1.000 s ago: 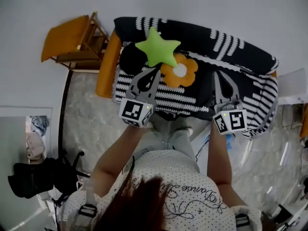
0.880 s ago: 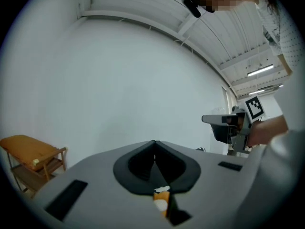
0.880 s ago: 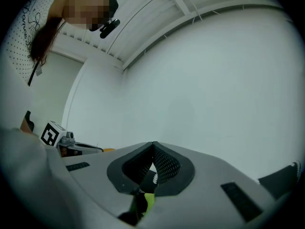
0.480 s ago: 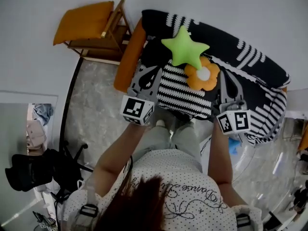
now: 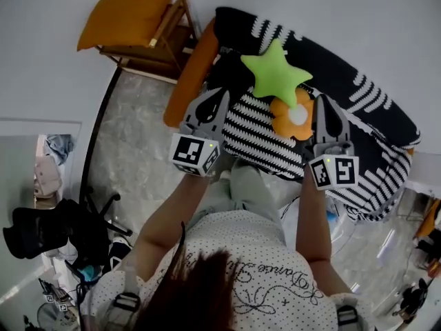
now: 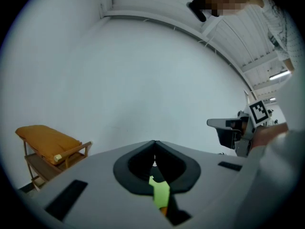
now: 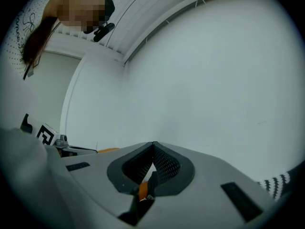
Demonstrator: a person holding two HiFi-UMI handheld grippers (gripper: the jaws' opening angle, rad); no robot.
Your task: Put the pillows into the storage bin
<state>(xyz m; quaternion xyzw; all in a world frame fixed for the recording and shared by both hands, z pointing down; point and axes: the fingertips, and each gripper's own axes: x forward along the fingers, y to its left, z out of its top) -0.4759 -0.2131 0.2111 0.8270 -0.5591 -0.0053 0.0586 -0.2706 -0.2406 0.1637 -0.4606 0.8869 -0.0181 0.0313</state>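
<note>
left gripper (image 5: 223, 95): jaws pressed together, nothing pinched; held level, over the near edge of the striped cover (image 5: 265, 140)
right gripper (image 5: 324, 102): same, tips closed on nothing; just beside the flower pillow (image 5: 296, 116), contact can't be told
star pillow (image 5: 274, 71): green, lies on the dark top of the striped cover, between the two grippers and a bit beyond their tips
flower pillow: orange with a white centre, partly under the star's lower point, on the same surface
bin: none I can identify in any view
progress: looks like zero; both pillows lie loose and ungripped, so pick-up, carry and drop are all left
next, my guess: jaws must spread before either pillow can be taken
hidden: gripper views show mostly bare wall; only a sliver of green under the left jaws and of orange under the right, so no read on contact there
unclear: what the cover sits on; orange side panel (image 5: 193, 74) at its left hints at a couch, can't settle it
cut off: floor by the feet is blocked by the person's torso
background: wooden chair (image 5: 165, 43) with orange cushion (image 5: 124, 19), well apart from the pillows
</note>
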